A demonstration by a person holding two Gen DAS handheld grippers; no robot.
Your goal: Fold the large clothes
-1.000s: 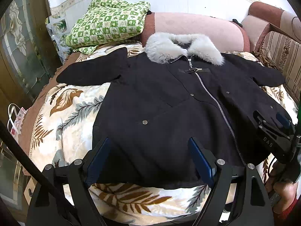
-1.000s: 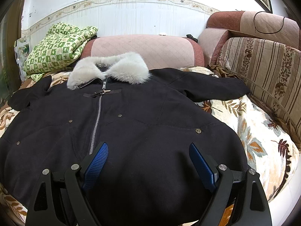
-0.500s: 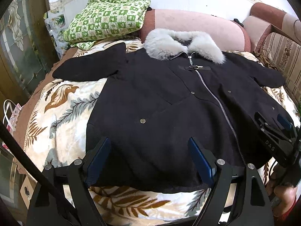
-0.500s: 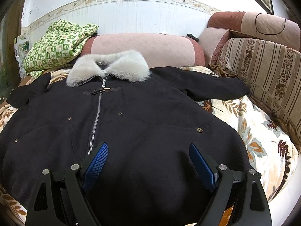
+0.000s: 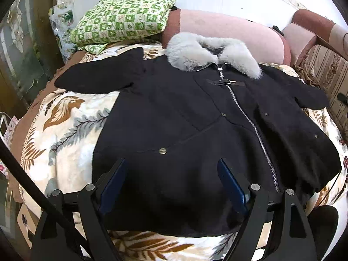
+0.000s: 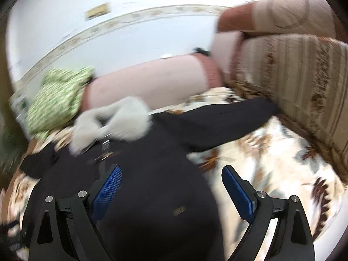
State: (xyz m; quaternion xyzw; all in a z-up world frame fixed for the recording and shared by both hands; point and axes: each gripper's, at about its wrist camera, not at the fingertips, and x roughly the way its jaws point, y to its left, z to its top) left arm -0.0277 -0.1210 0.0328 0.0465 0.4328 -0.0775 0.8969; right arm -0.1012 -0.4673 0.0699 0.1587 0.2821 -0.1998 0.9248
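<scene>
The black coat lies face up and spread flat across the leaf-patterned bed cover, zip closed, its grey fur collar at the far end by the pink bolster. Both sleeves are stretched out to left and right, which reads as a garment laid open on purpose so its edges can be brought in for folding; no fold is made yet.

The left gripper hangs over the near hem with its jaws spread wide and nothing between the blue pads. The right gripper also has its jaws spread and empty, over the coat's right half, looking toward the right sleeve; my guess is that sleeve is the first thing to be turned in.

The right wrist view is badly smeared, so buttons and zip are hard to make out there. The near hem is partly hidden behind the left gripper's frame, and the right sleeve's cuff disappears against the striped sofa cushion. A green checked quilt sits far left.
</scene>
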